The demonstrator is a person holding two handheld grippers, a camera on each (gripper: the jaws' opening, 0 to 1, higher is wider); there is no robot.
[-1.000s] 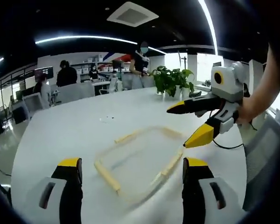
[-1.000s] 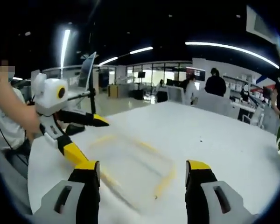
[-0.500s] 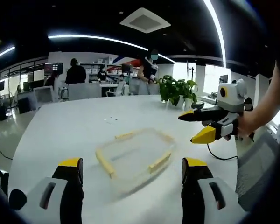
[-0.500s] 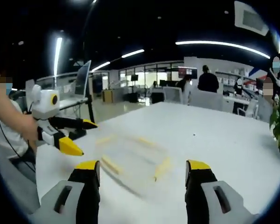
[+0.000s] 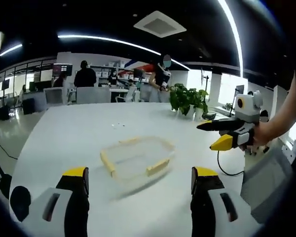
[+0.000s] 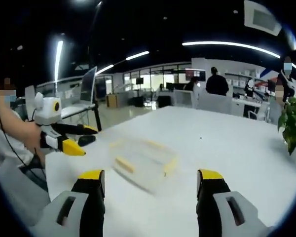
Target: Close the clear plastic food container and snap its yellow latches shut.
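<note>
**A:** So what's on the big white table?

**B:** Not a lot. The clear plastic food container sits on it with the lid on, about mid-table. In the left gripper view it's dead ahead at 12 o'clock from the jaws, well apart from them. Four yellow latches run along its edges, one per side. It's blurry, so I can't tell if they're snapped down.

**A:** And the tongs?

**B:** The left gripper has its jaws spread wide with nothing between them. Same for the right gripper, jaws apart, and the container lies beyond the gap. Neither one touches it.

**A:** Can you see one gripper from the other?

**B:** Yep. The right one is at 3 o'clock in the left gripper view, held in a hand, tips parted. The left one is at 9 o'clock in the right gripper view, also parted.

**A:** Anything else?

**B:** A potted plant at the table's far edge, around 1 o'clock.
</note>
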